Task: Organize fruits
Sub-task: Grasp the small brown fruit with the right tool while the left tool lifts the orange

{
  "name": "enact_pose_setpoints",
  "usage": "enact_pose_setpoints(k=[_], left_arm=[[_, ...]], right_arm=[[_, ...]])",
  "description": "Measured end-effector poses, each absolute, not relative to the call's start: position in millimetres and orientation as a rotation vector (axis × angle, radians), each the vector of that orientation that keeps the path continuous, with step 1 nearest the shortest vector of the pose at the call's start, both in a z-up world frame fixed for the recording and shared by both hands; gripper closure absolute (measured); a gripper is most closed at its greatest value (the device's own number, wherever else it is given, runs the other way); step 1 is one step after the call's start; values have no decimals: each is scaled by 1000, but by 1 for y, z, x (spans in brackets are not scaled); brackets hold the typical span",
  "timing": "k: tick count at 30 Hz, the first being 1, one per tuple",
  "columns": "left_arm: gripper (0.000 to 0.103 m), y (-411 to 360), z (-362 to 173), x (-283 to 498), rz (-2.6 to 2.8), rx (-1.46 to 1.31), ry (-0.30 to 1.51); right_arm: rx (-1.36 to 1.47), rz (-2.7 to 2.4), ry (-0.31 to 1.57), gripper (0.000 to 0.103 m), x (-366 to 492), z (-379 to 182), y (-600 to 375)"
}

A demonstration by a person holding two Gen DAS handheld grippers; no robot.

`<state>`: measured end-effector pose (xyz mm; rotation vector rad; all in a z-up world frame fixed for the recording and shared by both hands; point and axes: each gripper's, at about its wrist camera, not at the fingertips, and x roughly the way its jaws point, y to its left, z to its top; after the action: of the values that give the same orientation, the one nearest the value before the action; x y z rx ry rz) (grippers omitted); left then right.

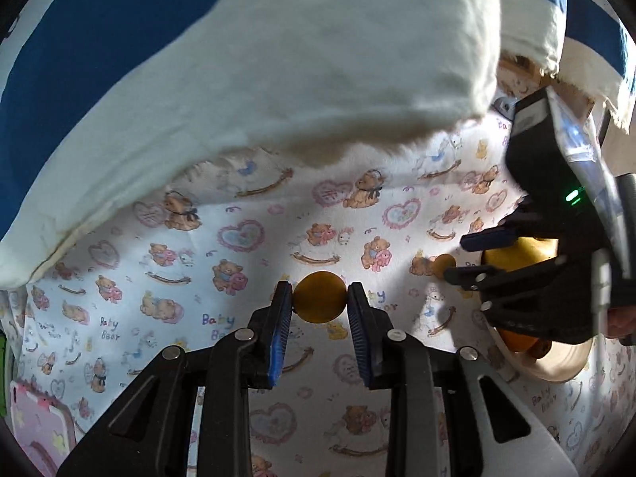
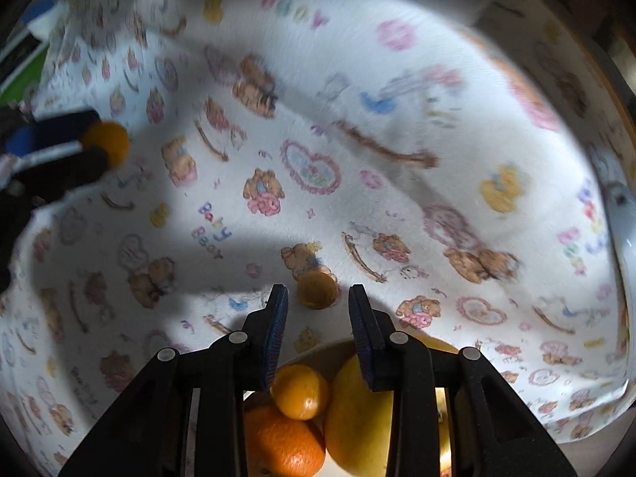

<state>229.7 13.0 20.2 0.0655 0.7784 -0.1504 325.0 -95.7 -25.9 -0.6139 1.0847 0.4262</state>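
Between the left gripper's (image 1: pixel 320 304) pads sits a small orange (image 1: pixel 320 297), clamped; the bowl (image 2: pixel 318 351) lies to its right (under the right gripper (image 2: pixel 318 298), open, a loose orange (image 2: pixel 317 289) just ahead).

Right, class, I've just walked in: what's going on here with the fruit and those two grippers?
A person is sorting fruit on a teddy-bear patterned cloth. The left gripper is clamped on a small orange fruit. The right gripper hangs open above a bowl already holding an orange, a smaller orange and a yellow fruit. One small fruit lies loose on the cloth.
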Motion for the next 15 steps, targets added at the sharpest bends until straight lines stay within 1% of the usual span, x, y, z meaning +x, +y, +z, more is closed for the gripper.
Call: enact_pose_setpoints(k=[11,13,15], left_arm=[[76,34,16,237,-145,47,779],[76,36,17,235,-145,48,778],[76,38,18,233,-143,49,774]], right_arm=[[-711,426,1156,70,349,-43,-75],[-710,416,1167,73,353,-45,-76],[-688,418,1182,73,358,-47,-76]])
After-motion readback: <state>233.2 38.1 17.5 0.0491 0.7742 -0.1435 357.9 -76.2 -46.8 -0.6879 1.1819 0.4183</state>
